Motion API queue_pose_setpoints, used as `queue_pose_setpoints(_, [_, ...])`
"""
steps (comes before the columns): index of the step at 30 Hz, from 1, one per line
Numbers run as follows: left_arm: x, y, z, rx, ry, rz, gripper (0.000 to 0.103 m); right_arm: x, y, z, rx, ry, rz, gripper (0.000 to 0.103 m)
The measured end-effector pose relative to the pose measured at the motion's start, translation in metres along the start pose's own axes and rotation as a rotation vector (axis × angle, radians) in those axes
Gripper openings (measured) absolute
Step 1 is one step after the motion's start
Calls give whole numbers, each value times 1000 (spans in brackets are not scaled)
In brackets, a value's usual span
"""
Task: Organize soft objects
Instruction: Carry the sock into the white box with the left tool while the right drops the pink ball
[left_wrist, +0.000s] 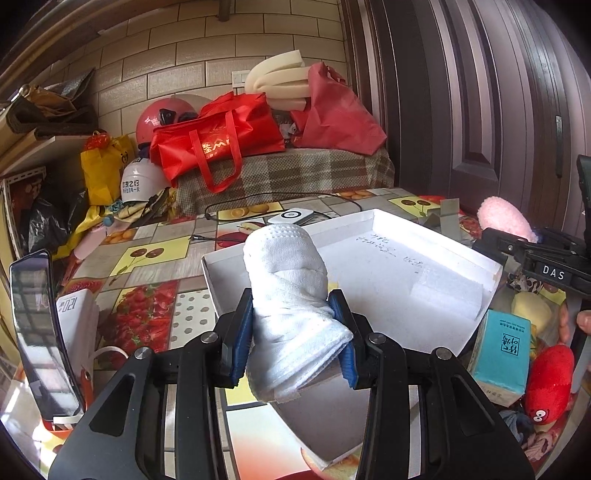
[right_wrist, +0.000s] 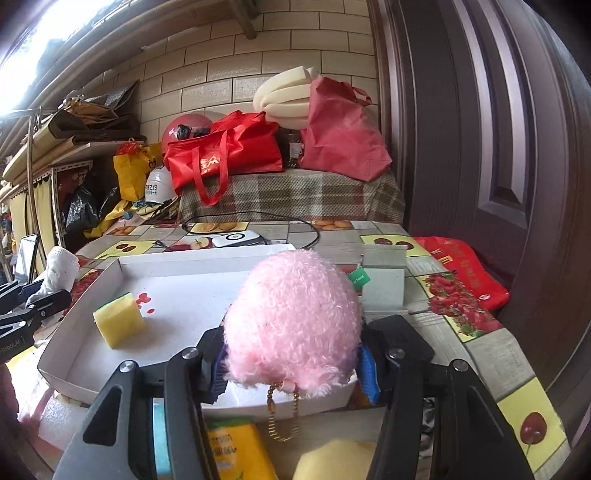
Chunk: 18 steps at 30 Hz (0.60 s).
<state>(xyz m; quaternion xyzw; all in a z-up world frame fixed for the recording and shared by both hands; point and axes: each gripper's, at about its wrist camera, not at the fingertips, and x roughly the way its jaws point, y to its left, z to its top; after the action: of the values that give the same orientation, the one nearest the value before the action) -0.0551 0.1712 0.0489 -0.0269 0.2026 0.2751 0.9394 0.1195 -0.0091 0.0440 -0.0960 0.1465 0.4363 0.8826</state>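
Observation:
My left gripper (left_wrist: 291, 328) is shut on a rolled white sock (left_wrist: 286, 280), held above the near left corner of the shallow white box (left_wrist: 373, 266). It also shows at the left of the right wrist view (right_wrist: 59, 267). My right gripper (right_wrist: 291, 358) is shut on a fluffy pink plush keychain (right_wrist: 293, 317) with a gold chain, above the box's near edge (right_wrist: 110, 266). The plush also shows in the left wrist view (left_wrist: 504, 218). A yellow sponge (right_wrist: 118, 319) and a white foam piece (left_wrist: 447, 295) lie in the box.
On the fruit-patterned tablecloth (right_wrist: 480, 354): a red plush (left_wrist: 548, 384), a teal tissue pack (left_wrist: 502, 354), a yellow soft item (left_wrist: 532, 306), a phone stand (left_wrist: 40, 332), a white charger with cable (right_wrist: 236, 240), a grey box (right_wrist: 384, 280). Red bags (left_wrist: 221, 140) lie behind.

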Motion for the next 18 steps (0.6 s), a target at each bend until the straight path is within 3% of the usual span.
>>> queue_pose_setpoints(7, [15,-2,4,6,41,-16,38,27,22,7,-36,54,91,56])
queue_pose_setpoints(15, [27,5,7,-33,77,-7,38,45,40,10,-72,100,134,58])
queue_pose_setpoints(16, [29,6,7,-37,83,1,38,47,41,10,-72,108,134,60])
queue_pose_setpoints(18, [30,6,7,-42,94,17,45,47,40,10,-67,111,129,78])
